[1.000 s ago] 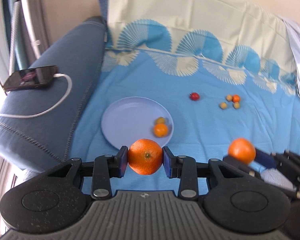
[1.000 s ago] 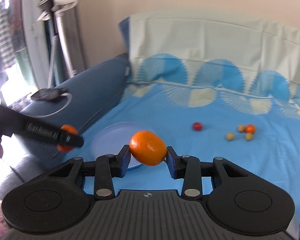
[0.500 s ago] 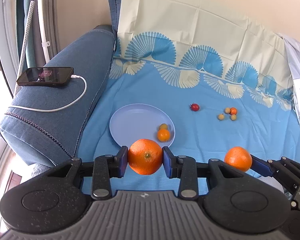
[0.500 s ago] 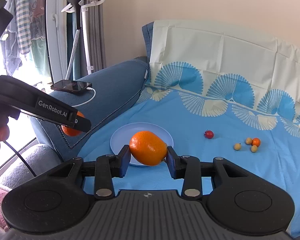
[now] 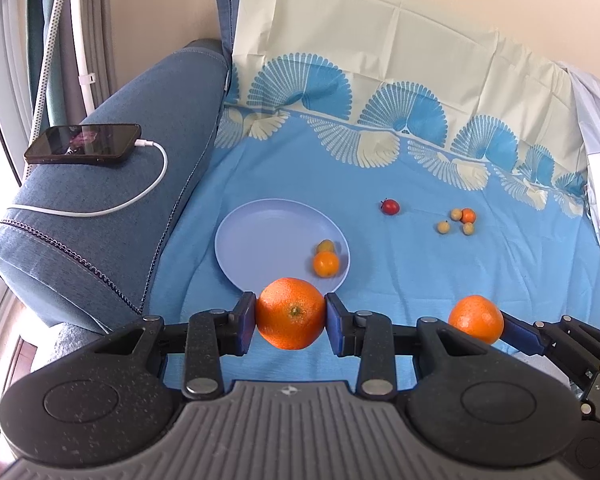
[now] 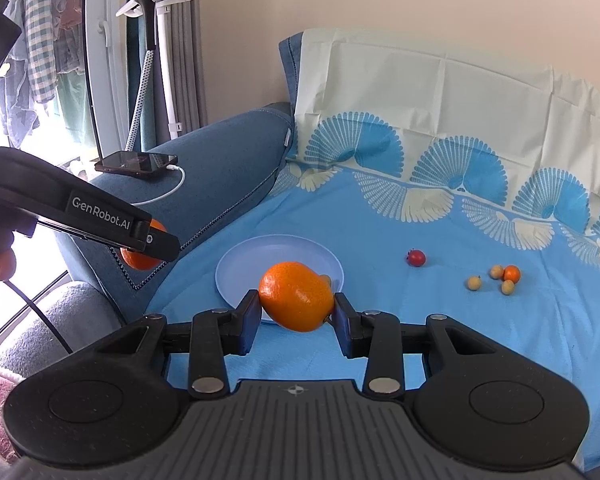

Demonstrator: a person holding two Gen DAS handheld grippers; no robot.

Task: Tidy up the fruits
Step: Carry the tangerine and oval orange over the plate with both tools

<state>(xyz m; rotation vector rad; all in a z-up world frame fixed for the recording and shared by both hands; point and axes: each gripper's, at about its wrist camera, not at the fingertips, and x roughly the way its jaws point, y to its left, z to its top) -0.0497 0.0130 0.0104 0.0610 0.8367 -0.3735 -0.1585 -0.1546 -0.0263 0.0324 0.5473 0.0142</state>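
A phone point(image 5: 83, 145) lies on the blue sofa arm point(image 5: 100, 200) at the far left, a white cable point(image 5: 132, 200) plugged into it. Beside the arm, on the blue patterned sheet point(image 5: 420, 280), sits a pale blue plate point(image 5: 268, 240) with two small orange fruits point(image 5: 326, 263) near its right rim. The left gripper point(image 5: 291, 314) is clenched on a big orange point(image 5: 291, 313), held above the sheet just in front of the plate. Further right a small red fruit point(image 5: 390, 207) lies alone, then a cluster of small yellow and orange fruits point(image 5: 460, 220), all well apart from the plate. At the right edge, the right gripper point(image 6: 296, 302) grasps a second orange point(image 6: 296, 296), also off the sheet.
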